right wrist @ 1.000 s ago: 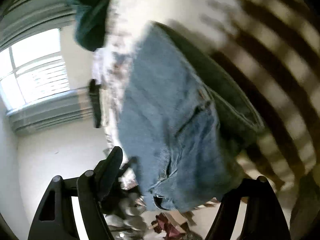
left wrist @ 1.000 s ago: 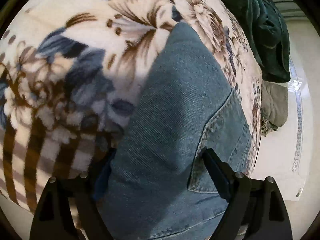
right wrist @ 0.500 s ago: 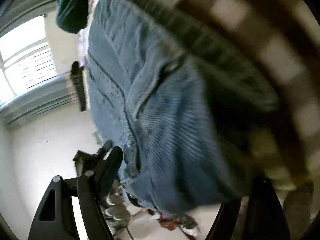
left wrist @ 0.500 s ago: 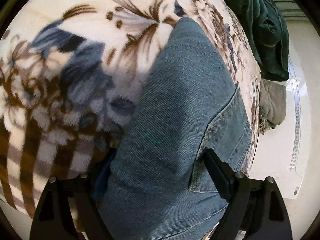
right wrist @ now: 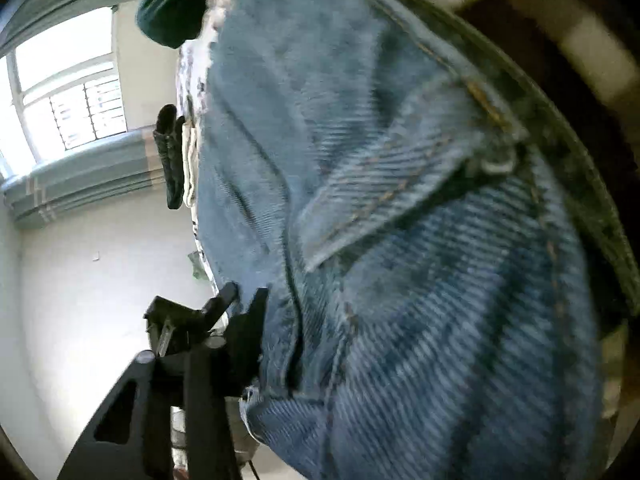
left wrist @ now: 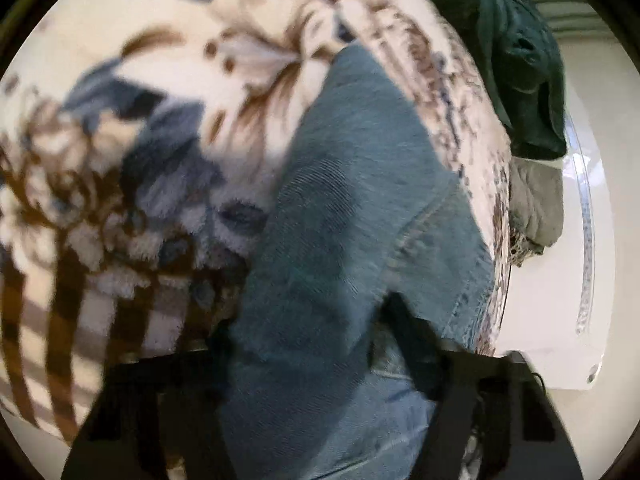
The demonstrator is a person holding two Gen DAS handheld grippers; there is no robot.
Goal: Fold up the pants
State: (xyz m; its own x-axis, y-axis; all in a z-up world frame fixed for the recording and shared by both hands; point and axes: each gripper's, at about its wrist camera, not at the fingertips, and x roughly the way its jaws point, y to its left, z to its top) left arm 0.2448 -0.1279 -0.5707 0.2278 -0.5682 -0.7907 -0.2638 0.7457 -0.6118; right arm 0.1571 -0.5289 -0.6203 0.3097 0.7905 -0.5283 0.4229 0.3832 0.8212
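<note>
Blue denim pants [left wrist: 352, 216] lie on a floral fleece blanket [left wrist: 132, 128]. My left gripper [left wrist: 312, 336] has its jaws apart with a thick bunch of denim between them; the view is blurred. In the right wrist view the pants [right wrist: 400, 240] fill most of the frame, pocket seam and waistband close up. My right gripper [right wrist: 400, 360] is wide apart: its left finger [right wrist: 248, 332] touches the denim edge and the right finger is hidden behind the cloth. The left gripper [right wrist: 208, 312] also shows there, beside the denim.
A dark green garment [left wrist: 512, 52] and a grey-green cloth [left wrist: 536, 204] lie at the blanket's far edge. A white surface [left wrist: 560, 320] lies beyond the blanket. A window [right wrist: 68, 84] and a dark hanging item [right wrist: 172, 156] show in the right wrist view.
The right gripper has moved in close against the pants, which now fill its view. The left view has shifted slightly and blurred, with the denim still between its jaws.
</note>
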